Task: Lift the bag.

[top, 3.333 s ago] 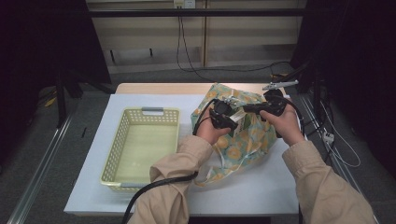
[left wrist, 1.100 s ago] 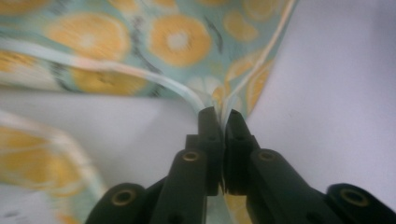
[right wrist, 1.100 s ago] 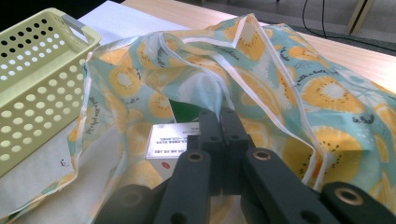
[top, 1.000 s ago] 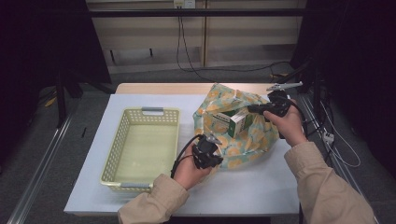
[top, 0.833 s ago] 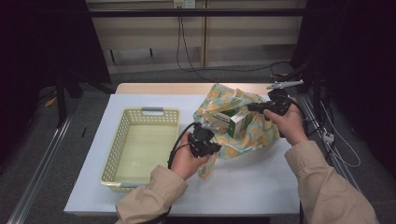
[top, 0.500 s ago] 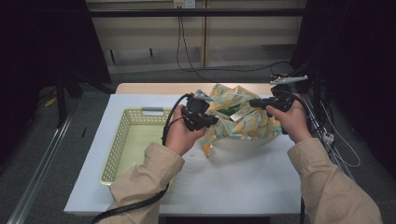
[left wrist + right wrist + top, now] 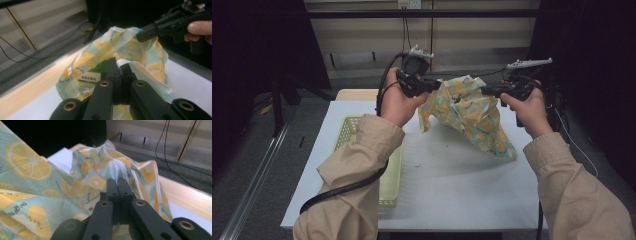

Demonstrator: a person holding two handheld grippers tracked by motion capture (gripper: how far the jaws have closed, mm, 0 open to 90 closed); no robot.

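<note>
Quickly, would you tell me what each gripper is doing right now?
Left gripper: closed on an edge of the lemon-print bag, lifted.
Right gripper: closed on the bag's opposite edge.

Basket [image 7: 346, 131] — largely behind the left sleeve [image 7: 357, 165] — label print unreadable.

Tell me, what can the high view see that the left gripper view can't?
High view alone: the yellow basket on the white table, and both sleeves. Left gripper view alone: a green-and-white label inside the lemon-print bag, seen up close beside the left gripper. Both: the bag held up between the two grippers, with the right gripper clamped on its far edge.
</note>
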